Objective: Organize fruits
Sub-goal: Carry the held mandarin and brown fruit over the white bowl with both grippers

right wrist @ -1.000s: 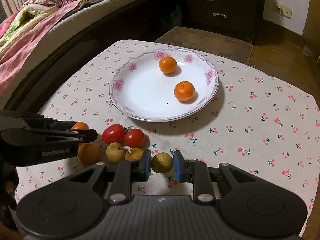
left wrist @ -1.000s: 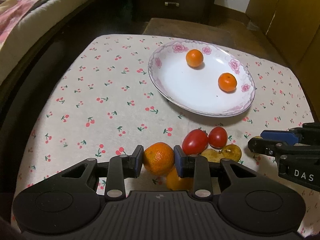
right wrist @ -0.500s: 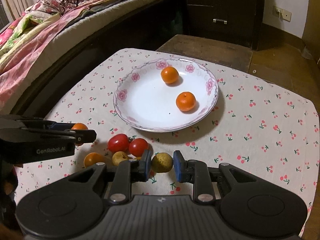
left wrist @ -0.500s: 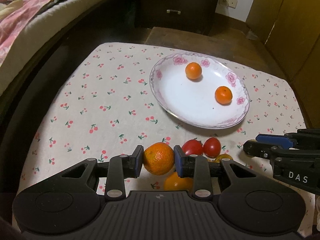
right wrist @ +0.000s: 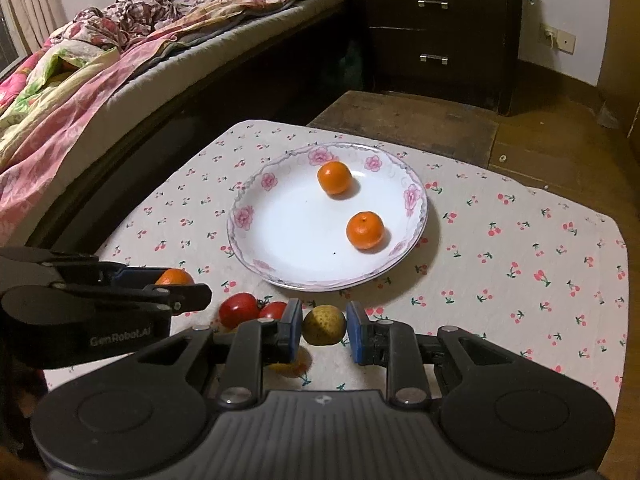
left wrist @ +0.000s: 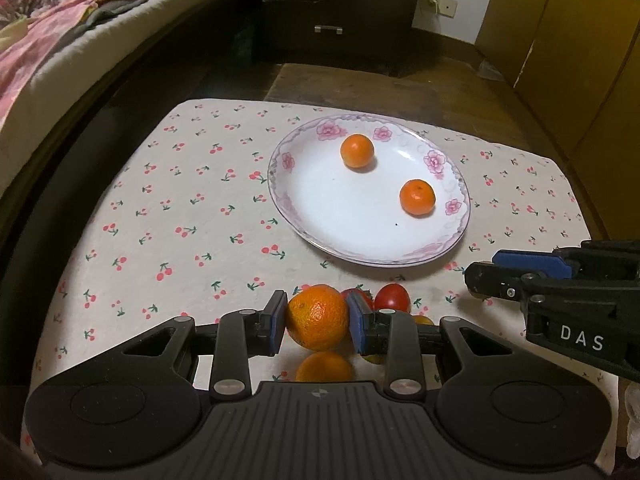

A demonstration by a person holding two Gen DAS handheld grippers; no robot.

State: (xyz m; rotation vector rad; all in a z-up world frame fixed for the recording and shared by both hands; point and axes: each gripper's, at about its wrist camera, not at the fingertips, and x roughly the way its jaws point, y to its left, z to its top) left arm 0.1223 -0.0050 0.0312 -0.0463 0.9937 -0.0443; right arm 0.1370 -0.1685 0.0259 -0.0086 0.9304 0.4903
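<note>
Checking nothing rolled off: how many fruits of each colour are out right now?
Orange fruits: 4
Red fruits: 2
Yellow fruits: 3, two mostly hidden
Total: 9

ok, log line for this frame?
left gripper: shut on orange | right gripper: shut on longan | plate: two oranges | cloth: tomatoes, other fruit

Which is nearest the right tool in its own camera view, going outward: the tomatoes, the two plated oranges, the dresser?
1. Tomatoes, on the cloth just left of the right tool.
2. Near orange, plate's right side.
3. Far orange, plate's back.
4. Dresser, against the wall.
</note>
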